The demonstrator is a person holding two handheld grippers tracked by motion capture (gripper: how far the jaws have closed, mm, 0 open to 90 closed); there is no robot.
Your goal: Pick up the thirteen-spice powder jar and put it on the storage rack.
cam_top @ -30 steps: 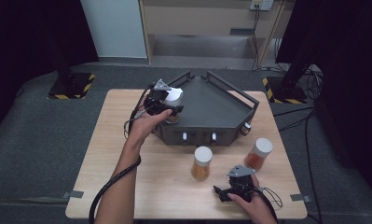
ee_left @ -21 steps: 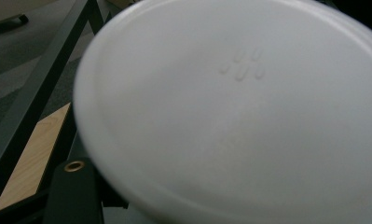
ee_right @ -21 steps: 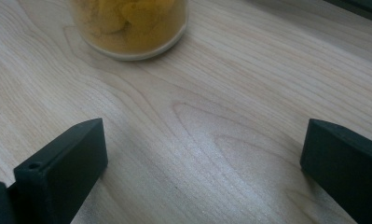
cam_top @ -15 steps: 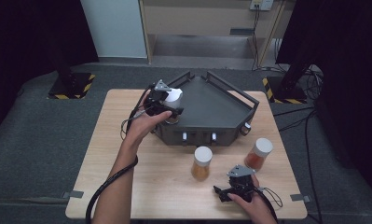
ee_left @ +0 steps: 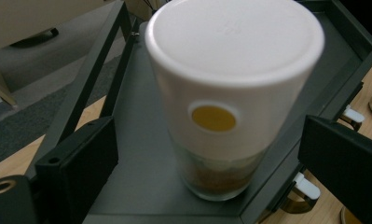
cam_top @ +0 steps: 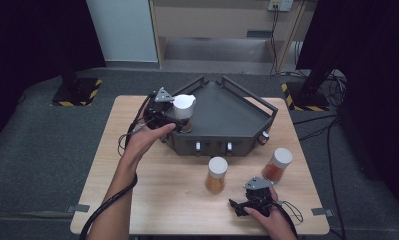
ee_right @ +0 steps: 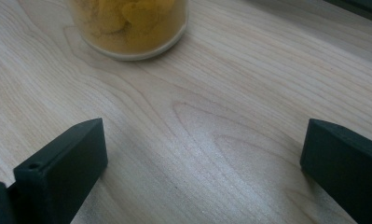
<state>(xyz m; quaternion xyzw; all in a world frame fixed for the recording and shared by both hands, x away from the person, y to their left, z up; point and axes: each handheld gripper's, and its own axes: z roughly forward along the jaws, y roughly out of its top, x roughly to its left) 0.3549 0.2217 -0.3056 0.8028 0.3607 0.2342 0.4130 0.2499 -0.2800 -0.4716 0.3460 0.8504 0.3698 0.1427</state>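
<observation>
A clear jar with a tall white lid [cam_top: 183, 111] stands upright in the left corner of the dark three-cornered tray [cam_top: 237, 115]. My left gripper [cam_top: 176, 122] is at that corner. Its jaws have just been opening and now stand wide on either side of the jar [ee_left: 230, 93], with gaps on both sides and the pads not touching it. Brownish contents show at the jar's bottom. My right gripper [cam_top: 239, 206] rests low near the table's front edge, open, with bare wood between its jaws [ee_right: 202, 158]. A jar of yellow pieces [ee_right: 127, 23] stands just ahead of it.
Two white-lidded jars stand on the wooden table in front of the tray: a yellow-filled one [cam_top: 217, 175] and an orange-filled one [cam_top: 277, 165] farther right. The tray has raised rails and small white knobs [cam_top: 198, 146] on its front wall. Cables trail from both grippers.
The left gripper's jaws have opened off the white-lidded jar, and the hand has drawn back a little to the left. The jar stays in the tray. The right gripper has not moved.
</observation>
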